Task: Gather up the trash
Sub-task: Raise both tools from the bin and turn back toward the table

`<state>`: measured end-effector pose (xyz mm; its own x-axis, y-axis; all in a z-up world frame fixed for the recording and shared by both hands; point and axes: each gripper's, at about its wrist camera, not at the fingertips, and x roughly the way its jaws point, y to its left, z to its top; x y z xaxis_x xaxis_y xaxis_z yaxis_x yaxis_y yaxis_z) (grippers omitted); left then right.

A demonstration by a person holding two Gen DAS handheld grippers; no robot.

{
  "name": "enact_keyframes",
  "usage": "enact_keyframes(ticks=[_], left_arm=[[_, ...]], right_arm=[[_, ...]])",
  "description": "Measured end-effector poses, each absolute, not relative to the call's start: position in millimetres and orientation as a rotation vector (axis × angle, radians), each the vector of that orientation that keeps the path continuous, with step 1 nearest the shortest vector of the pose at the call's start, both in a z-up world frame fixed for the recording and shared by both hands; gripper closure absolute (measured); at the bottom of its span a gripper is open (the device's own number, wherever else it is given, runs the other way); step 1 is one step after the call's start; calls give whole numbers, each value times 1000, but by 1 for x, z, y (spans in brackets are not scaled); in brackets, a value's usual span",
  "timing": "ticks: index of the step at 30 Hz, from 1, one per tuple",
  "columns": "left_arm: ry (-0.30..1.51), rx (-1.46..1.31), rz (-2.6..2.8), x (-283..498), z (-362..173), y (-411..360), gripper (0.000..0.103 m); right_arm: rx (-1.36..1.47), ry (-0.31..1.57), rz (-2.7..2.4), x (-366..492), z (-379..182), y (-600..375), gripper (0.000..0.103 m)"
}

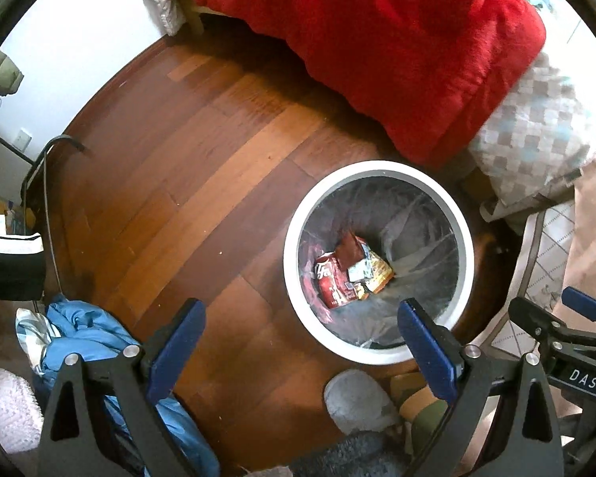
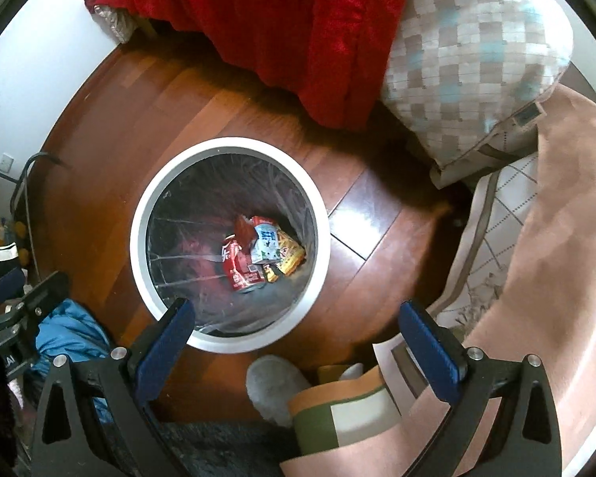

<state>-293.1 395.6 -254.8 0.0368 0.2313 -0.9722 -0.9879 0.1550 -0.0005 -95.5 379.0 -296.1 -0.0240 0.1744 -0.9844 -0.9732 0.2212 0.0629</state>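
The left wrist view takes in what the other misses: the right gripper (image 1: 576, 318) itself, off to the right of the left gripper (image 1: 300, 338), and a wide stretch of bare wooden floor (image 1: 186, 167) ahead and to the left. The right wrist view instead shows a pink cloth (image 2: 556, 258) filling the side right of the right gripper (image 2: 296, 338), a checked pillow (image 2: 476, 51) ahead of it, and the bin squarely from above.

The white trash bin (image 1: 294, 278) stands on the floor just ahead of the left gripper, nearer its right finger (image 1: 425, 349), which crosses over the rim. In the right wrist view the bin (image 2: 139, 246) lies ahead and to the left, its rim passing under the left finger (image 2: 167, 342). At its bottom lie a red can (image 2: 240, 266), a pale carton (image 2: 266, 244) and a yellow wrapper (image 2: 290, 258).

Both grippers stand spread wide, with nothing between their blue pads and touching nothing. A red blanket (image 1: 397, 39) hangs far ahead.
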Motion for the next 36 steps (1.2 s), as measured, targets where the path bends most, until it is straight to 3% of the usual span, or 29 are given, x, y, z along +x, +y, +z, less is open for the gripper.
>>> enact_keyframes(ticks=[14, 26, 36], left_arm=[[1003, -821, 1188, -296, -188, 354, 4], [860, -669, 1207, -293, -83, 299, 4], [816, -574, 1100, -221, -48, 237, 4]], right_arm=[[-809, 1142, 1188, -104, -229, 337, 0], [-551, 1077, 1278, -96, -115, 267, 0], [-310, 1076, 1252, -40, -48, 162, 0]])
